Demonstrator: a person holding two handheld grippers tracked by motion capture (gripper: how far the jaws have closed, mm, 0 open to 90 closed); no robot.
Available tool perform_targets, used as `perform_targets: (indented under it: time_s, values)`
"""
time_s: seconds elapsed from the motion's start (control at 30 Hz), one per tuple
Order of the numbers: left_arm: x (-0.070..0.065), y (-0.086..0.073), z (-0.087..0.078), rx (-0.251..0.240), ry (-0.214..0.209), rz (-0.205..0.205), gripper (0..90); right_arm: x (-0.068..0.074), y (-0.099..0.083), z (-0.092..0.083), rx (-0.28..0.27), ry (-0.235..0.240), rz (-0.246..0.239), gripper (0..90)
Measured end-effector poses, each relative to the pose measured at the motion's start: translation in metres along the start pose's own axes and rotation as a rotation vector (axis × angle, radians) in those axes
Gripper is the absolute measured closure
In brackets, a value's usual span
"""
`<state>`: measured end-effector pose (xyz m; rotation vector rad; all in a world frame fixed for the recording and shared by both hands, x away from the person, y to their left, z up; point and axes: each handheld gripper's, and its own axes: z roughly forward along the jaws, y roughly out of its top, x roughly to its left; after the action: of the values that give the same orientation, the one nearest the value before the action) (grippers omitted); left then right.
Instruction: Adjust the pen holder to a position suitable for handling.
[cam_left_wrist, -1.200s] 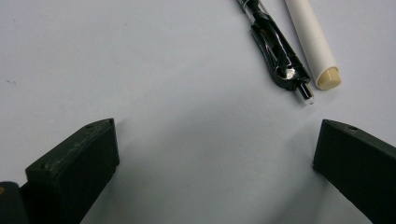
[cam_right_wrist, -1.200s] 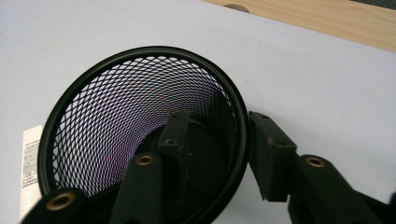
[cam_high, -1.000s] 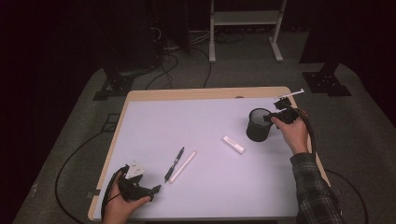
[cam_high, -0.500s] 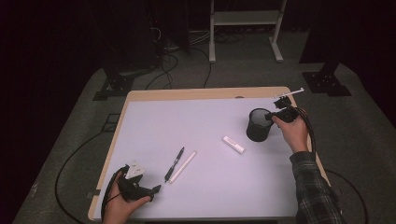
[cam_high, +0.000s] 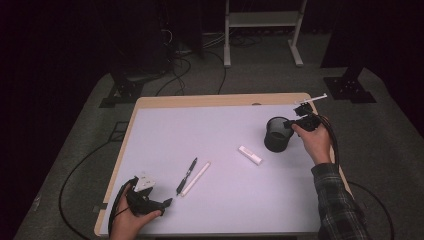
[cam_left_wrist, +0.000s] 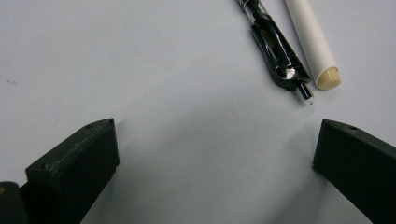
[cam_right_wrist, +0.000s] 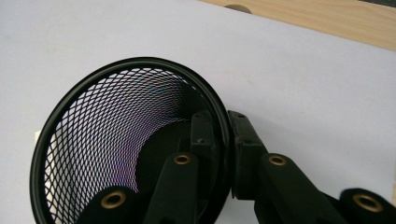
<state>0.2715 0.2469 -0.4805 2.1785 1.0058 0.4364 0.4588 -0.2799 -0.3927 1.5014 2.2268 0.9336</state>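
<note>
A black mesh cup (cam_high: 277, 134) stands upright at the table's right side. My right gripper (cam_high: 292, 125) grips its near wall; in the right gripper view one jaw sits inside the mesh cup (cam_right_wrist: 102, 140) and one outside, and the right gripper (cam_right_wrist: 224, 130) has just been closing on the wall between them. Near the front left edge my left gripper (cam_high: 167, 202) rests low with its jaws wide open and nothing between them. Just beyond the left gripper (cam_left_wrist: 215, 158) lie a black pen (cam_left_wrist: 275, 51) and a white marker (cam_left_wrist: 310, 42), side by side.
The pen (cam_high: 186, 176) and marker (cam_high: 196, 178) lie at the table's front left of centre. A small white stick (cam_high: 250, 155) lies left of the cup. The white-topped table (cam_high: 200, 130) has a wooden rim; cables and stand legs are on the floor behind.
</note>
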Motion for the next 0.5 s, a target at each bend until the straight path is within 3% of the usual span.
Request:
perform_targets:
  time_s: [0.5]
  values:
    - [0.000,0.000,0.000,-0.001,0.000,0.000,0.0,0.010,-0.002,-0.025,-0.026,0.012,-0.027,81.2]
